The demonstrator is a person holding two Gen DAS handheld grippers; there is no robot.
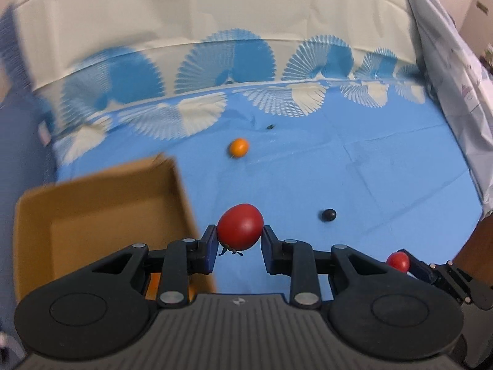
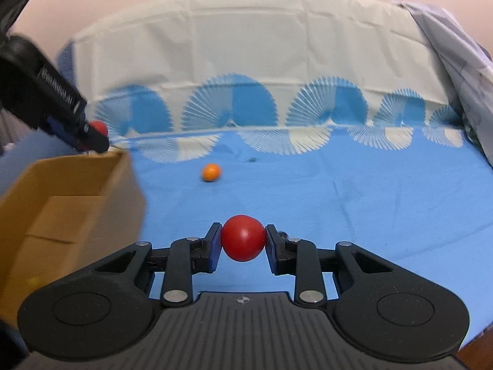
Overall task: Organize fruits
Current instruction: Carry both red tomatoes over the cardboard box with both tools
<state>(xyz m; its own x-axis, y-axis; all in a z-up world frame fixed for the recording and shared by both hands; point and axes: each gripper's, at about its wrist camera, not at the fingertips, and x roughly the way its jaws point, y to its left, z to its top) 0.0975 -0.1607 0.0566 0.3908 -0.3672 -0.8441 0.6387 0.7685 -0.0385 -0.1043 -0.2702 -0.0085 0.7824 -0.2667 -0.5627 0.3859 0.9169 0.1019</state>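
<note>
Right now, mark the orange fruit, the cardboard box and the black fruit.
orange fruit (image 1: 238, 147), left wrist view, its middle.
cardboard box (image 1: 101, 234), left wrist view, bare inside floor.
black fruit (image 1: 327, 215), left wrist view, its middle.

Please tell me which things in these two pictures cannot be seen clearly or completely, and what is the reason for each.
- Cardboard box contents: left wrist view, blurred; the left gripper covers its near part, where something orange shows.
- Dark round fruit: left wrist view, too small to identify.
- Dark speck on the blue cloth: too small.
- Right gripper: its red fruit hides the cloth behind it.
</note>
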